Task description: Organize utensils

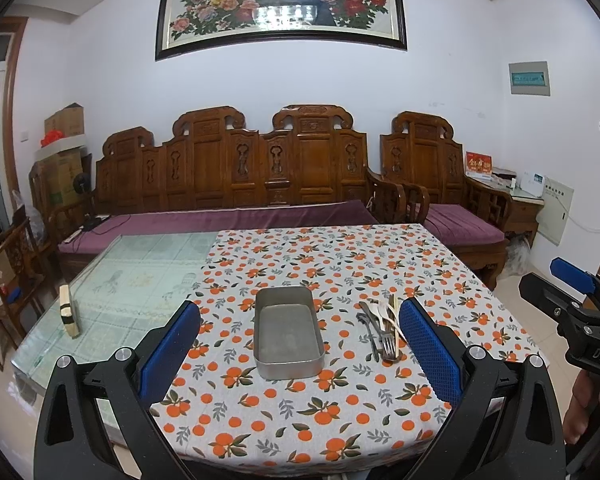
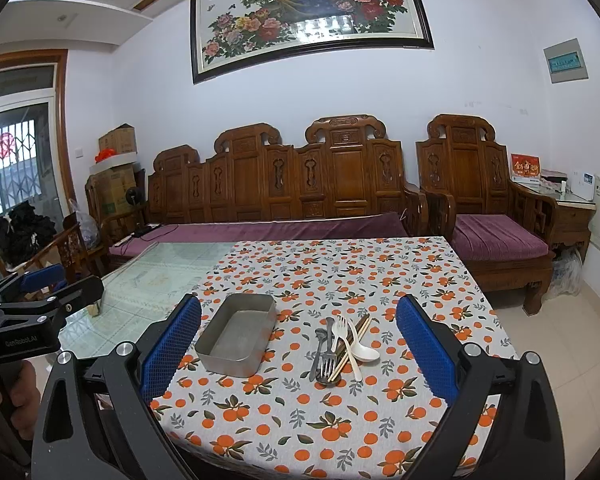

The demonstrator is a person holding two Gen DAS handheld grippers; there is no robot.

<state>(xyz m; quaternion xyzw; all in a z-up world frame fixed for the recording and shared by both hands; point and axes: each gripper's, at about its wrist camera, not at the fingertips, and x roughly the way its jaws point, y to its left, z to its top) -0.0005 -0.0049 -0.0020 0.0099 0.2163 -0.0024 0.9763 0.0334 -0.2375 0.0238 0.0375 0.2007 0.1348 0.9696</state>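
Wood makes up the long carved sofa [image 1: 232, 168] at the back wall, under a big flower picture [image 1: 280, 4]. Next biggest is the table [image 1: 140, 276], half bare and half under a cloth [image 2: 332, 276] with orange fruit on it. On the cloth sits a metal tin [image 1: 288, 332] with nothing in it. Just to its right lies a little pile of utensils [image 2: 340, 350]: metal forks, a metal spoon, a white plastic fork, a white spoon and wooden chopsticks, all touching and crossing each other.

Both grippers hang over the near edge of the table, apart from everything on it. In its own camera the left gripper [image 1: 300, 354] has its blue pads spread wide, with the tin between them and the pile by the right pad (nothing is held). In its own camera the right gripper [image 2: 298, 350] is spread just as wide and holds nothing; the tin and the pile both lie between its pads.
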